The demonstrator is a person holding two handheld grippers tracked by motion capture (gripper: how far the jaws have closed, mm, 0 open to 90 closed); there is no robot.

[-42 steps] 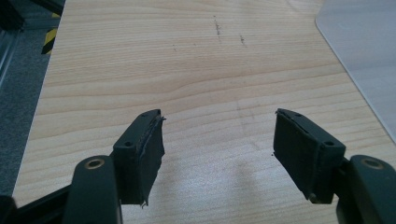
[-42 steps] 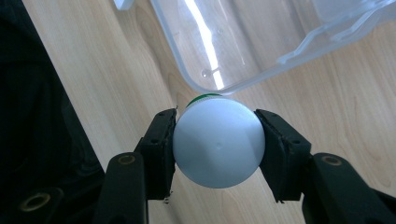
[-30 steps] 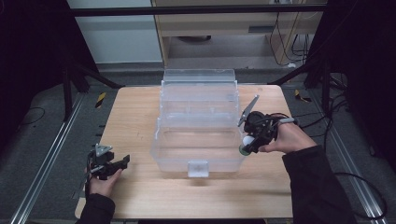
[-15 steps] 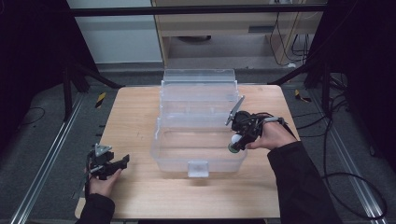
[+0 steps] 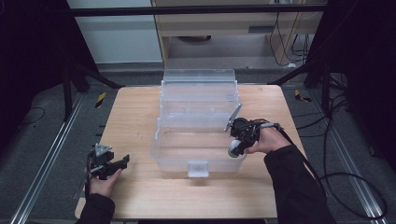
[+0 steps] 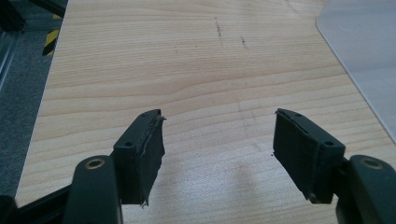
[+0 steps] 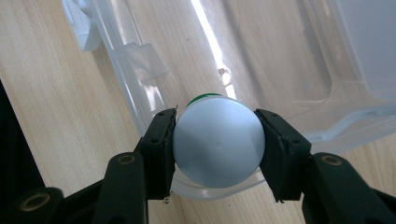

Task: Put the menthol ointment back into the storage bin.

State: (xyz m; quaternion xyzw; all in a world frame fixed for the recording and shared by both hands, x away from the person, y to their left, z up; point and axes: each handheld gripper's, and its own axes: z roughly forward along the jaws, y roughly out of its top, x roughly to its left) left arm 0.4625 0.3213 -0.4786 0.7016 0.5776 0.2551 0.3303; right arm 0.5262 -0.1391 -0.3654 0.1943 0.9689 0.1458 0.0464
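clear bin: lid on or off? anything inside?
Open and empty. The clear bin has its lid tipped back behind it, and bare wood shows through its floor. The right gripper holds a white-capped item over its rim.

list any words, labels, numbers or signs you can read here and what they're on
No readable text in any view.
The white round-topped object held in the right claw: plain white top and a green edge, no print visible.
The clear plastic bin: no label or lettering visible.
The wooden table: a few dark scuff marks, not writing.
The yellow-and-black striped strip on the floor: a hazard pattern, no words.
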